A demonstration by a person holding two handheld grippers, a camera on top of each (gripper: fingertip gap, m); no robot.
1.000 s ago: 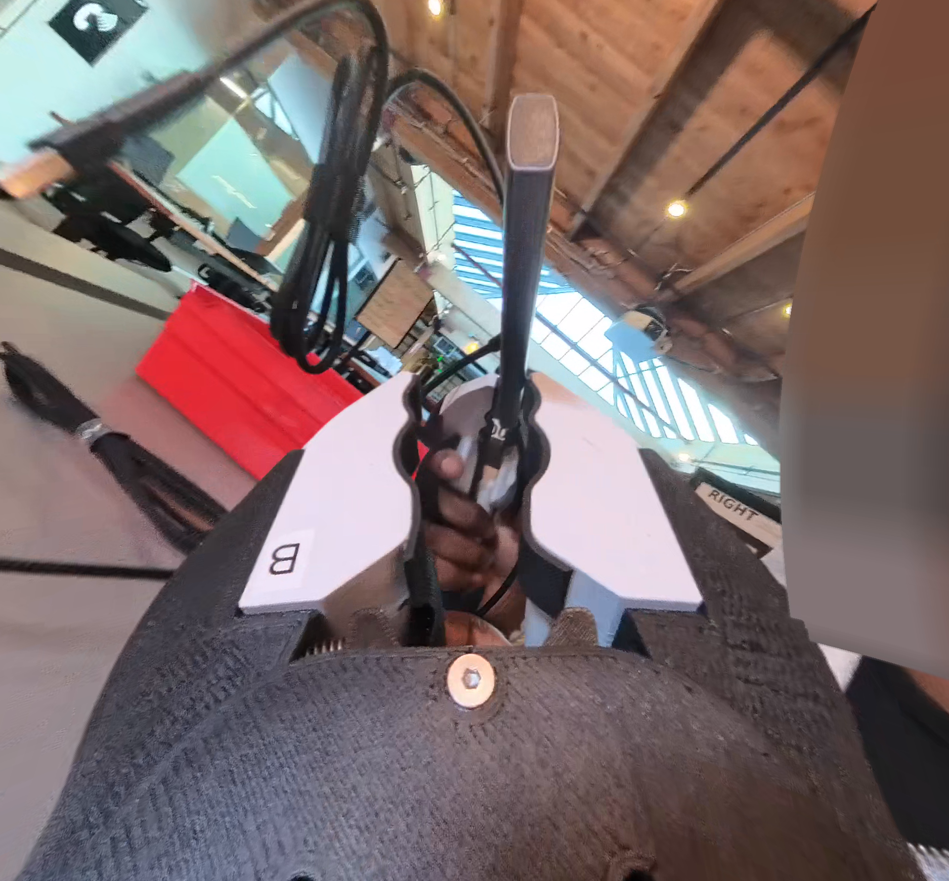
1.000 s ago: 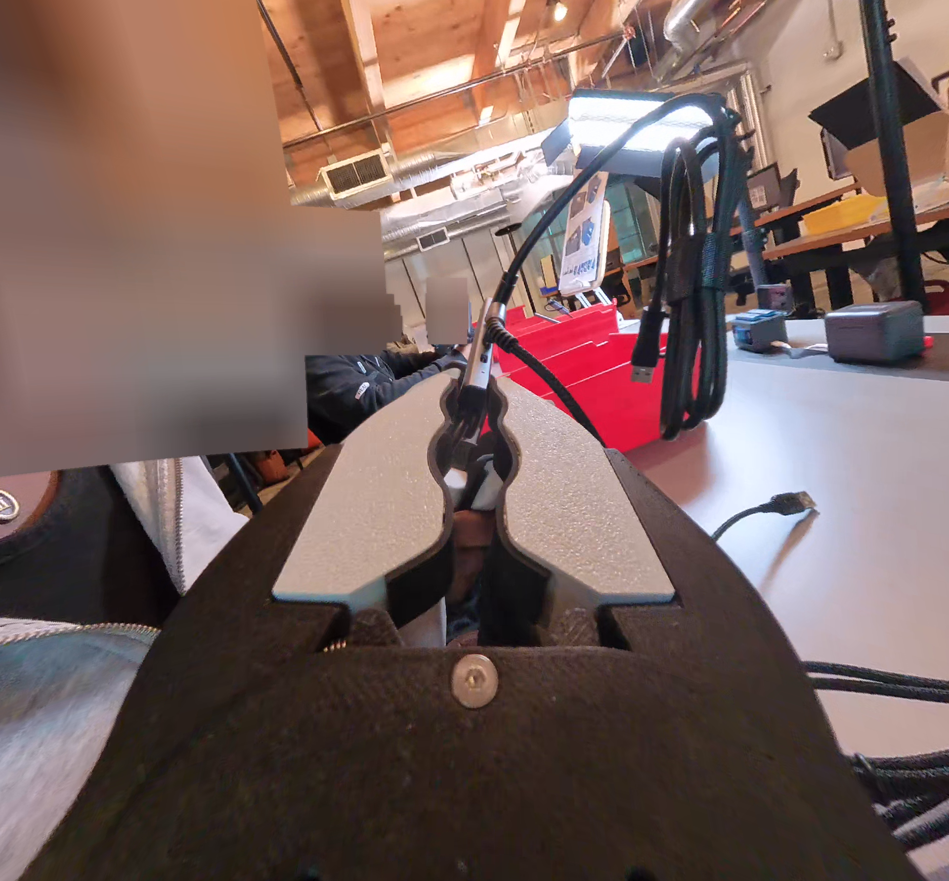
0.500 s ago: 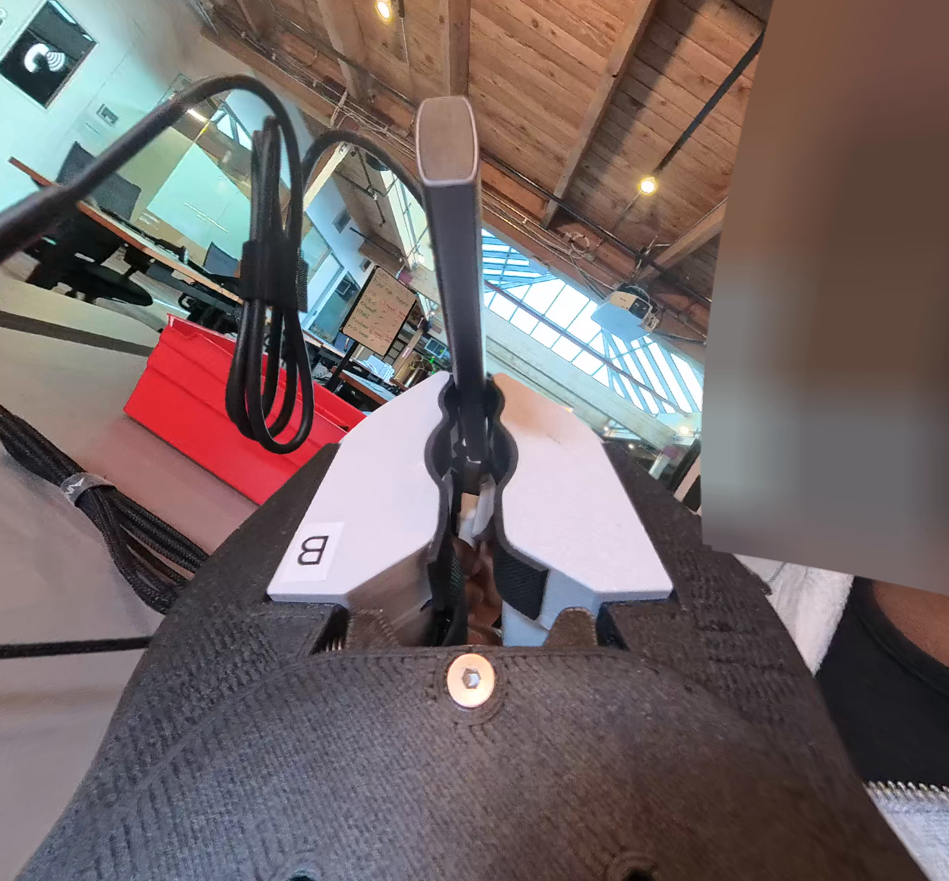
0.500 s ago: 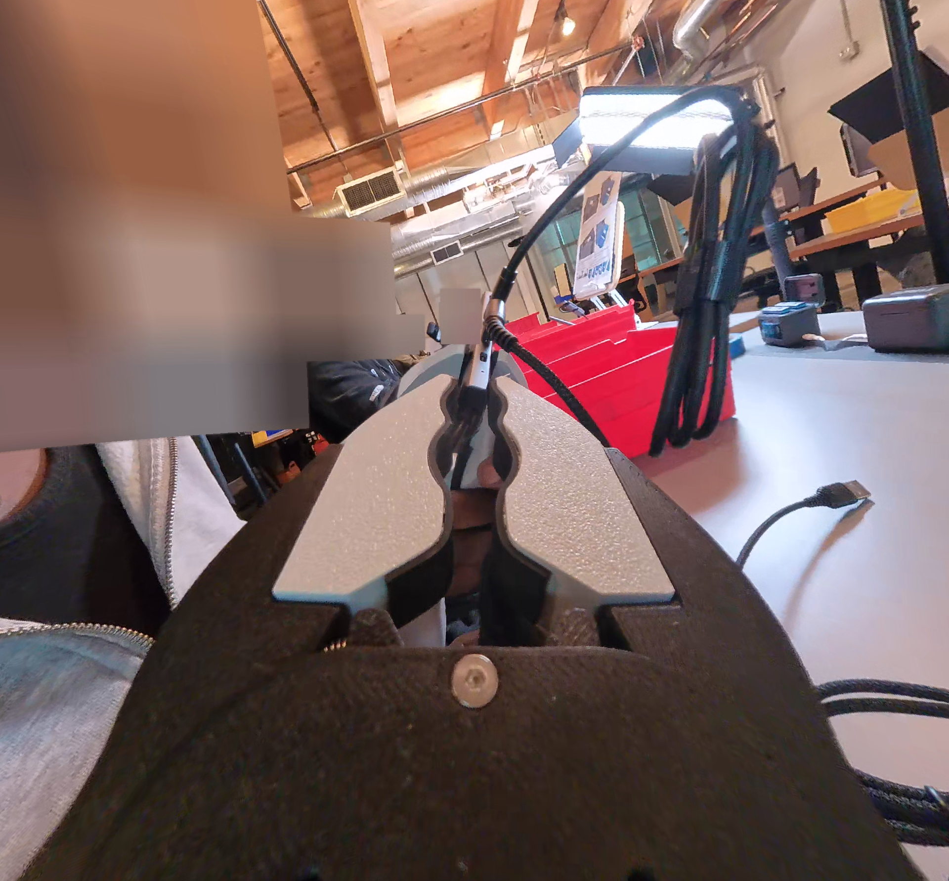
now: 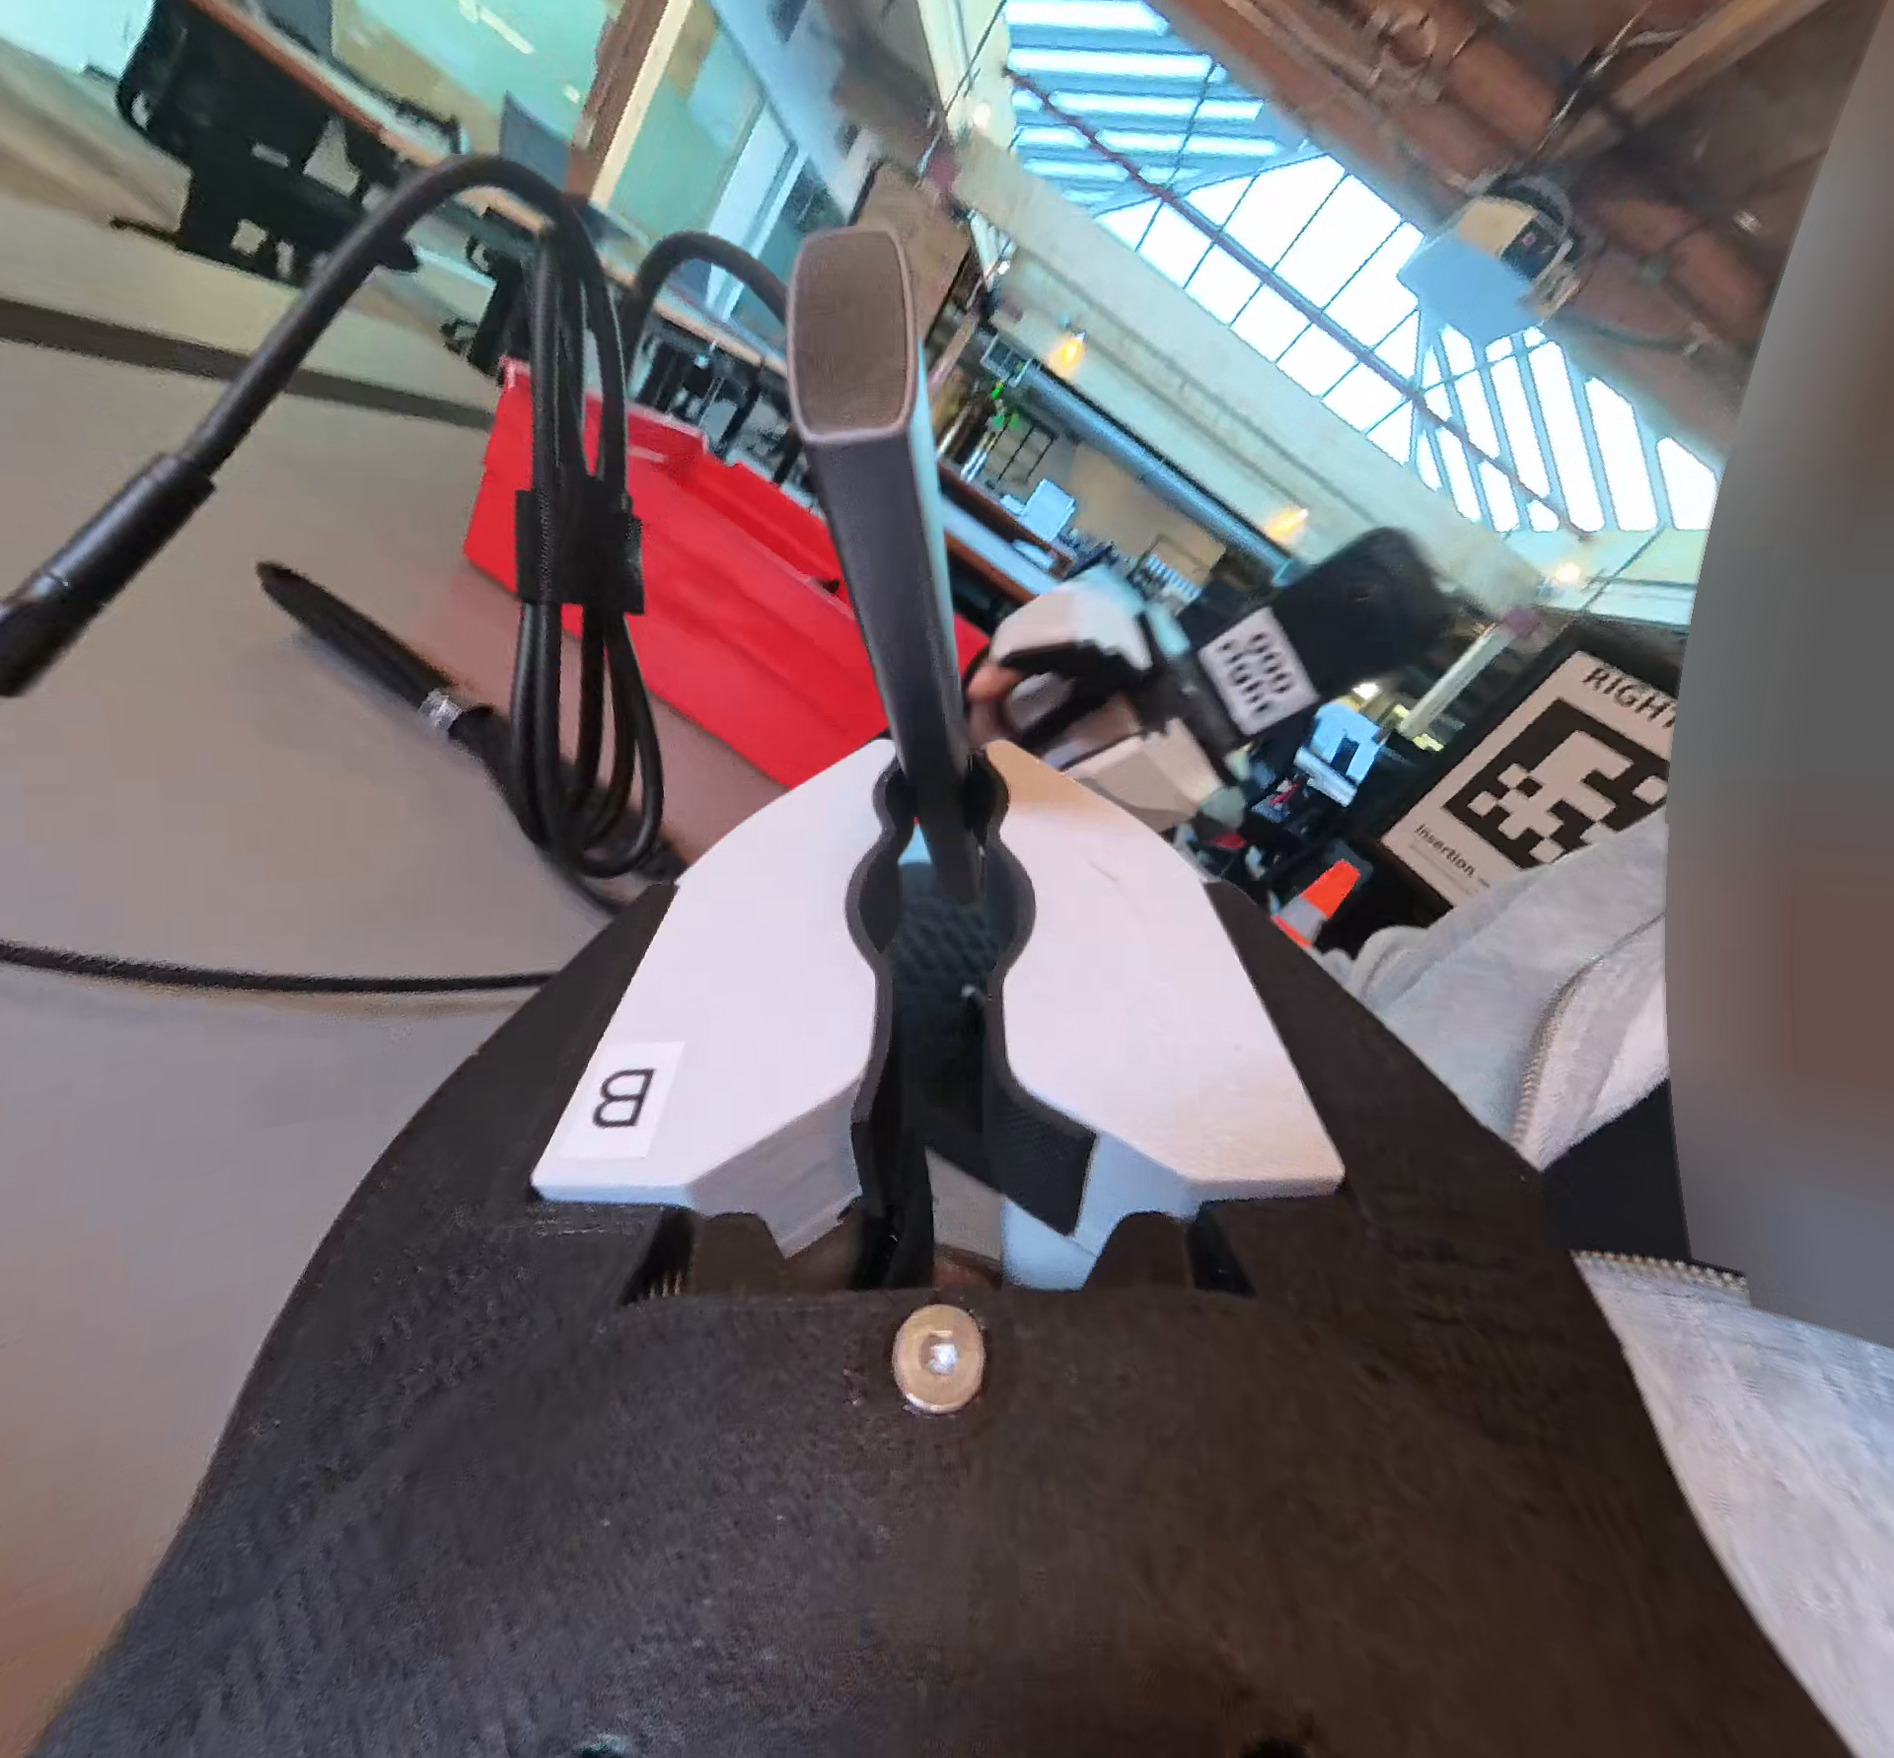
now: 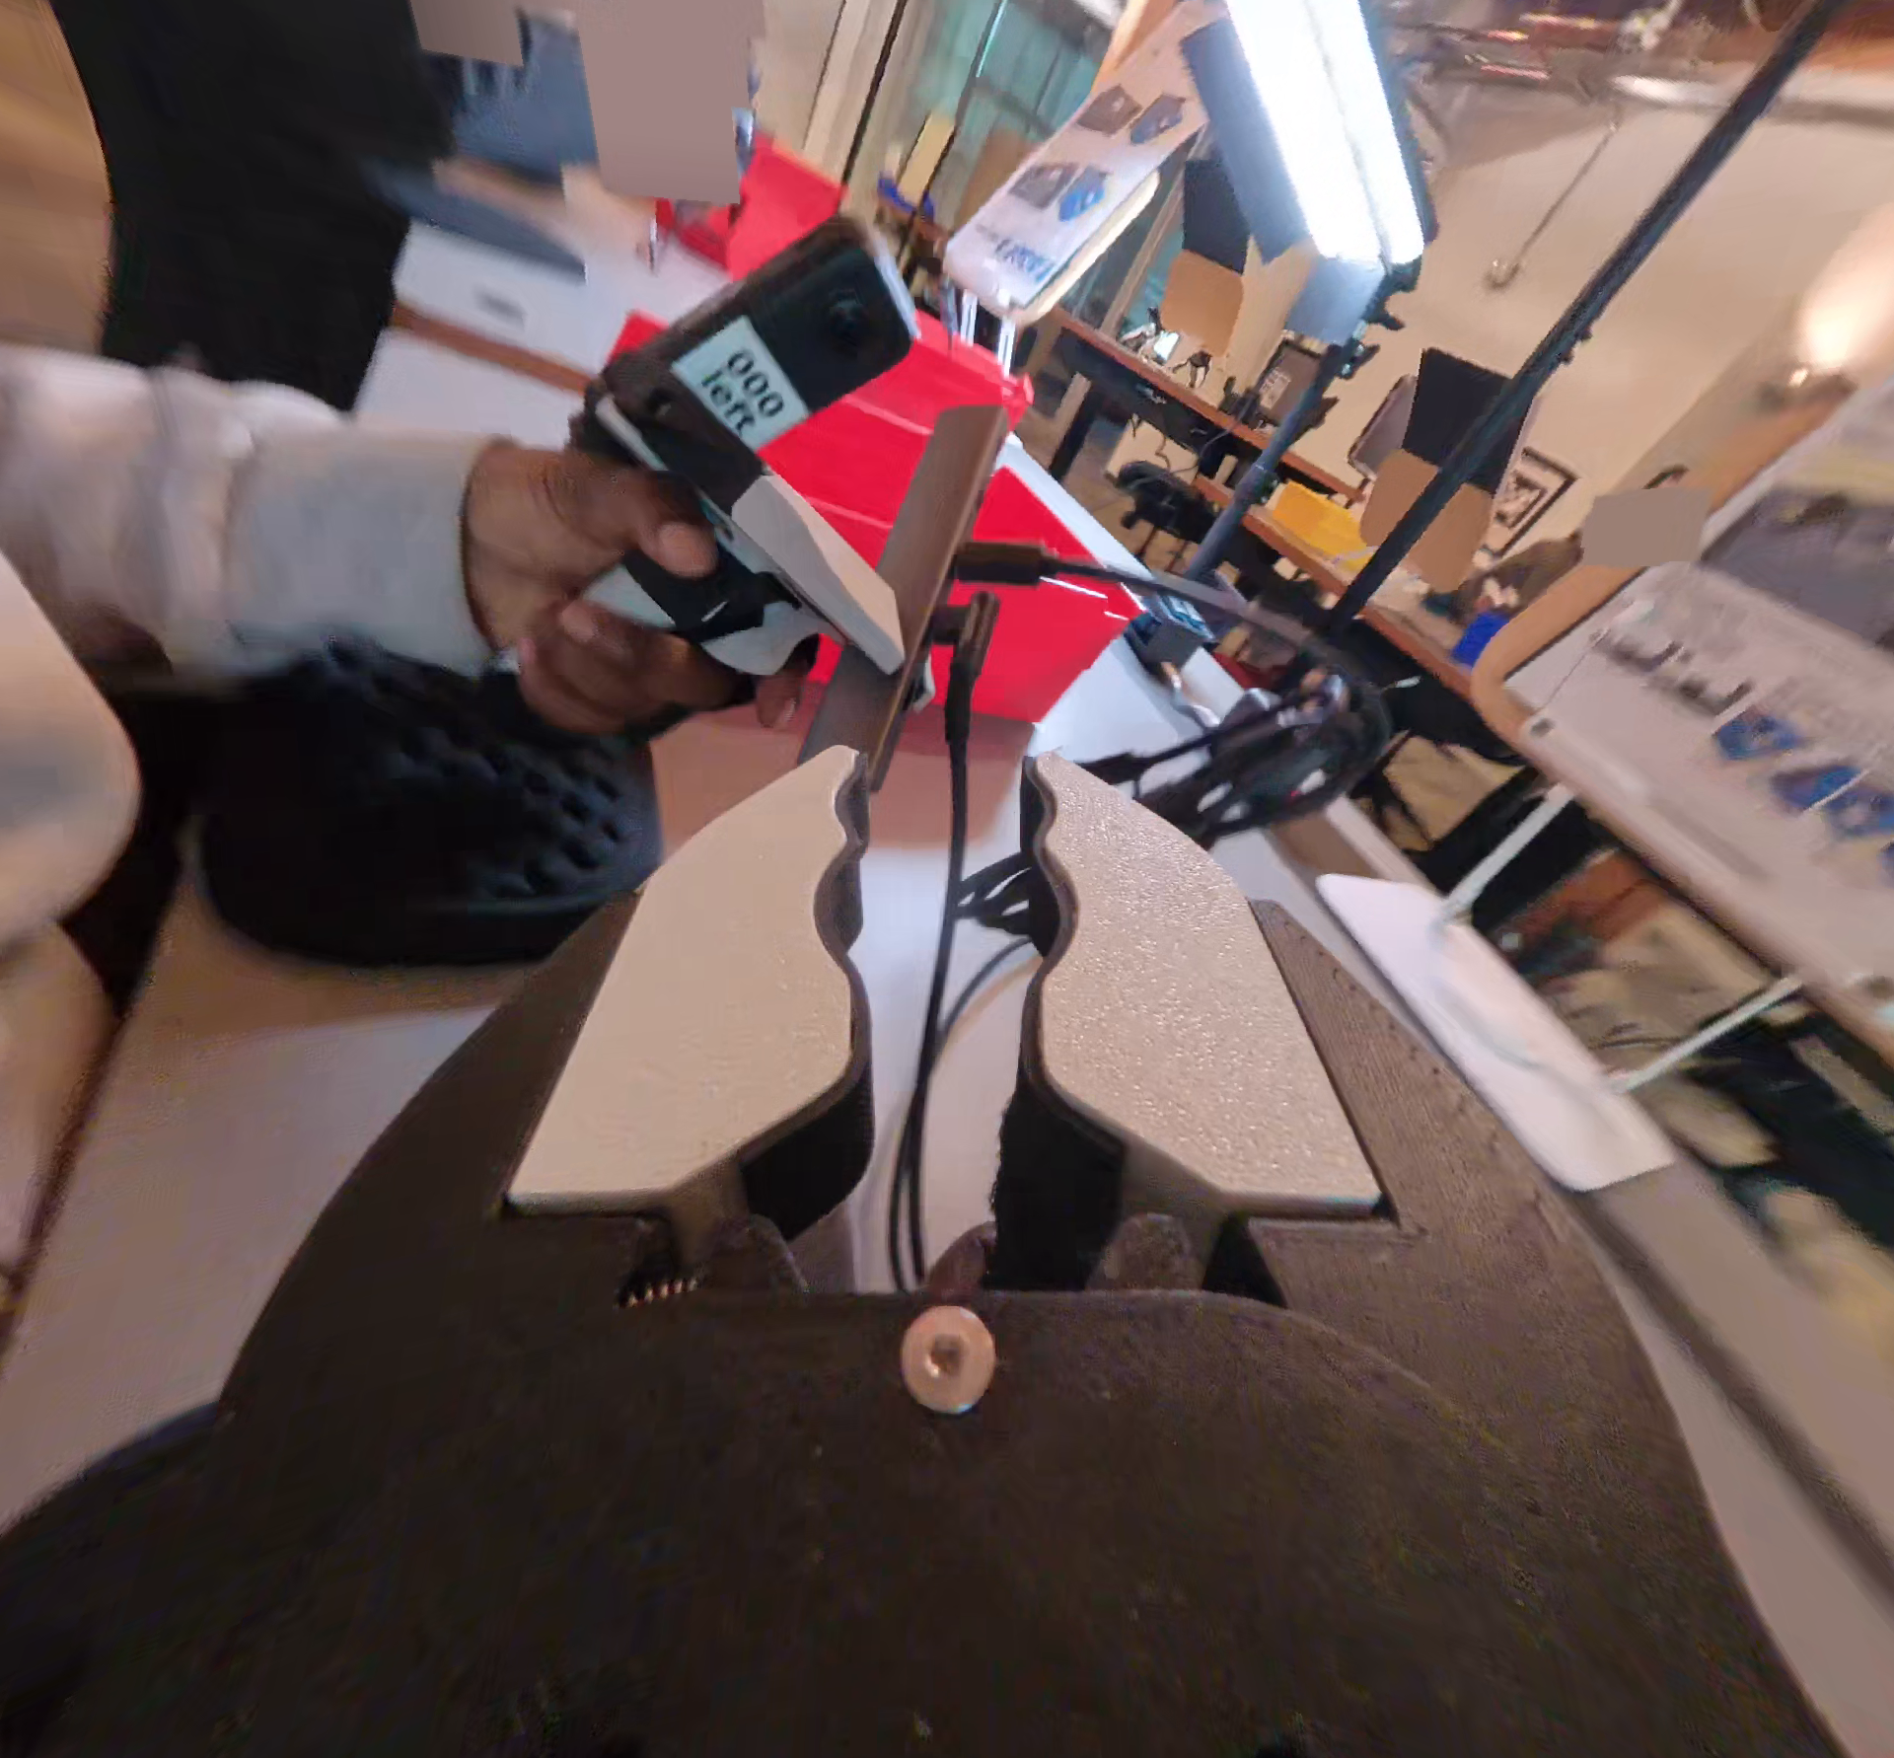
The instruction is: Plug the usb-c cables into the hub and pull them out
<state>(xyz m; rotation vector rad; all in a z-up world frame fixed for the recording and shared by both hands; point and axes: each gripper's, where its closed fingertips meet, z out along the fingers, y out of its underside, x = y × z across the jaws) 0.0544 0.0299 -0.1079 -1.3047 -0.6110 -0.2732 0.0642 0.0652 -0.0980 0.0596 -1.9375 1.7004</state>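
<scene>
In the left wrist view, left gripper [image 5: 938, 781] with both white fingers squeezed tight on the bottom end of the hub [image 5: 871, 479], a dark flat stick pointing up and leaning a little to the left. To its left, a black cable bundle [image 5: 574, 602] hanging in loops, tied with a strap, low end down on the grey table [image 5: 205, 838]. Behind the bundle, a red bin [image 5: 738, 602]. On the table close by, a thick woven cable [image 5: 389, 653] with a shiny band. Far back on the right, the right gripper [image 5: 1035, 694], blurry. In the right wrist view, right gripper [image 6: 943, 776] with fingers spread wide apart and nothing held. Between those fingers, a thin black cable [image 6: 948, 889] hanging down. Top plug of that cable right at the edge of the hub [image 6: 922, 561]. Just above it, a second plug [image 6: 1010, 566] sticking out sideways from the same edge. Hard to tell how deep in. Hub pinched by the left gripper [image 6: 892, 658], in a hand [image 6: 574, 581] with a white sleeve. Past the hub, a messy pile of black cables [image 6: 1281, 735] and a bright light panel [image 6: 1322, 89] up high.
</scene>
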